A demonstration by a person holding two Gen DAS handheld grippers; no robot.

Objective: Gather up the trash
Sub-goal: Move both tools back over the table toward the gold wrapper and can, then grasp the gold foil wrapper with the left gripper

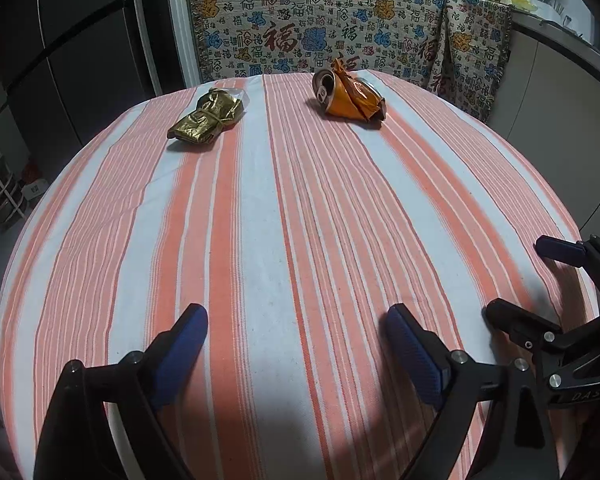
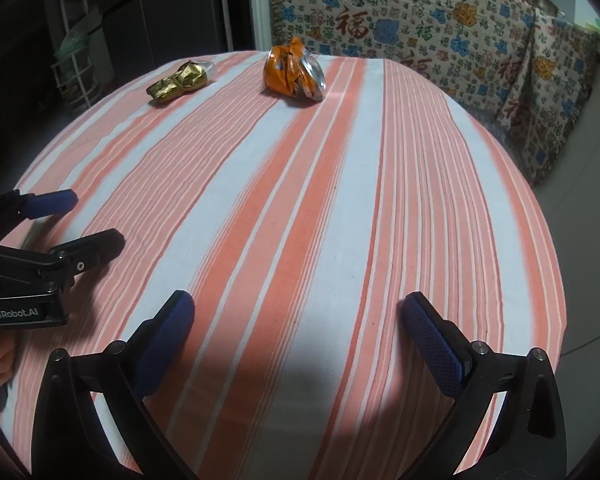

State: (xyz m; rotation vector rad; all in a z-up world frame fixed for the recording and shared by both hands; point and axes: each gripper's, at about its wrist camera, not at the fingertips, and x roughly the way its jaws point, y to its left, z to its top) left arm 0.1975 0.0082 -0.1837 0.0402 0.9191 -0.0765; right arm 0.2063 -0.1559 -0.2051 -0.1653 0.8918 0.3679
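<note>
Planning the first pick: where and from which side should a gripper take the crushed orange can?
Grip the crumpled orange can across its flattened middle, probably from above. It lies on its side on the striped tablecloth, lid end toward the gold wrapper, so the round ends are stiffer and wider. The creased waist looks narrowest. The right gripper is open and empty, and seems nearer the can's side.

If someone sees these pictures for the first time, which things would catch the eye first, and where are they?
First, the crushed orange metal drink can at the far end of the orange-and-white striped tablecloth, with a crumpled gold foil wrapper lying apart to its left. Next, the two open, empty claws over the near edge: the left claw and the right claw. Behind the table hangs a patterned cloth with red characters.
</note>
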